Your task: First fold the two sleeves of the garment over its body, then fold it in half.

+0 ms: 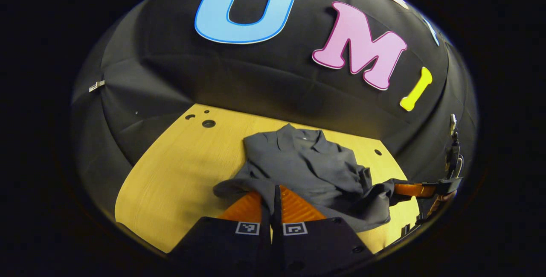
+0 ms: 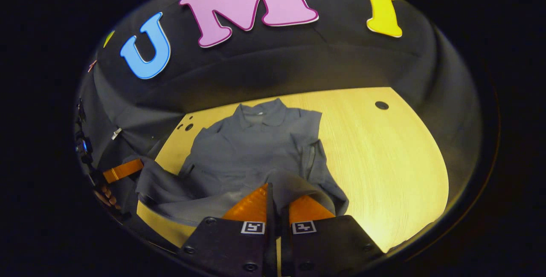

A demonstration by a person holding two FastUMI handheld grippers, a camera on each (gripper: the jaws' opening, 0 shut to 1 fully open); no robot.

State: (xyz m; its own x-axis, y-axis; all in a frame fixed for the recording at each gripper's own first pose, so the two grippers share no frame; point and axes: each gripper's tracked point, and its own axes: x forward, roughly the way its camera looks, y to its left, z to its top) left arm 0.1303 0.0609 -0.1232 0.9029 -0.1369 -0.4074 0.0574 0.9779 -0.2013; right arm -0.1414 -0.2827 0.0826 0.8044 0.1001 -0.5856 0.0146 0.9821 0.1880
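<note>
Both my grippers pinch the hem: left gripper (image 1: pixel 274 200) and right gripper (image 2: pixel 275 202) each have fingers clamped on the grey garment (image 2: pixel 251 153), which lies collar-away on the yellow table (image 2: pixel 384 161).

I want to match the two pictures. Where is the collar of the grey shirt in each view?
Left gripper view: the collar sits just above centre, at the shirt's far end near the black wall.
Right gripper view: the collar is near the centre, slightly left, again at the shirt's far edge.
Shared landmark: the cluster of dark holes in the table, left of the collar in both views.
</note>
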